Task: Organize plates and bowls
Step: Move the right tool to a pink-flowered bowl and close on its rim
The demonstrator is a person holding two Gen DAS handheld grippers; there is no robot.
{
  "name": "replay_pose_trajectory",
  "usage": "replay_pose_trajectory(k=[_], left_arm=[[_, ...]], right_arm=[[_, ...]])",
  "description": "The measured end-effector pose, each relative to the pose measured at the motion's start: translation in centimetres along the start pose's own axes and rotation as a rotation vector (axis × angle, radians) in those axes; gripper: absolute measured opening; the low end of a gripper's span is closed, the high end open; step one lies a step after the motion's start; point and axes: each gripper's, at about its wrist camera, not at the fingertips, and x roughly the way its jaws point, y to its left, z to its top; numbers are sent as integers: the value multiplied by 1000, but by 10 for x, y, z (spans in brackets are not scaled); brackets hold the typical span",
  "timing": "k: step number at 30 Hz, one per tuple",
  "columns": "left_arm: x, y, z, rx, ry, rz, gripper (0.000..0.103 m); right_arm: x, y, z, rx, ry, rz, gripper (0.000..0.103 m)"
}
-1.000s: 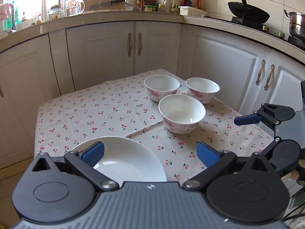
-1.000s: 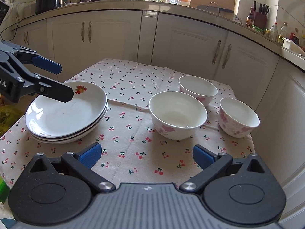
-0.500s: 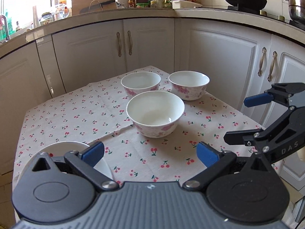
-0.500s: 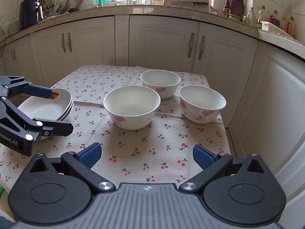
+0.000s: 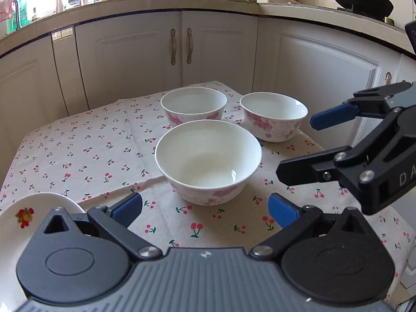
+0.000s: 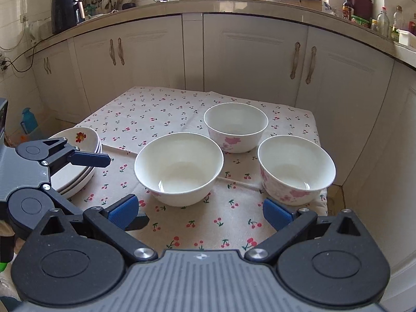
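Left gripper: the left gripper [image 5: 205, 206] hangs low over the near edge of the table, its blue-padded jaws spread wide and holding nothing.
Right gripper: the right gripper [image 6: 199, 211] is likewise wide open and empty; in the left wrist view it juts in from the right, level with the bowls.
Nearest bowl: the large bowl [image 5: 208, 161] sits just ahead of both grippers, upright, mouth up, nothing inside it.
Far bowls: the rear bowl [image 5: 193, 106] and the right bowl [image 5: 273, 116] stand behind and beside it, close together but apart, both upright and empty, pink flowers on their walls.
Plates: the stack of plates [image 6: 78, 161] rests at the table's left edge, lying flat, the top plate bare but for a printed fruit motif; the left gripper partly covers it in the right wrist view.
Table: the cherry-print tablecloth [image 5: 91, 150] covers the whole top.
Change: half a second on, both grippers have closed in on the large bowl, which now looms larger, while more of the top plate's rim shows at lower left.
Backdrop: white kitchen cabinets [image 6: 254, 57] line the wall beyond.
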Motion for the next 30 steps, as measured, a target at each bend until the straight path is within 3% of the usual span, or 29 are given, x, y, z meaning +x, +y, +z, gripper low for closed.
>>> replay_pose_trajectory(k=[11,18,27,30], left_arm=[[29,-4,2,-6,5,13,102],[33,-5,3,7,-10,3,101],[33,-3,6,-6,-31,-28,99],[33,-2,5,-7,-39,-28,98]], right_arm=[[49,-13,25,-45,37,99,101],[75,-18,39,-41,59,147,93],[95,-14,53,-62,94,180,71],[95,-15,53,-61,97,183,71]])
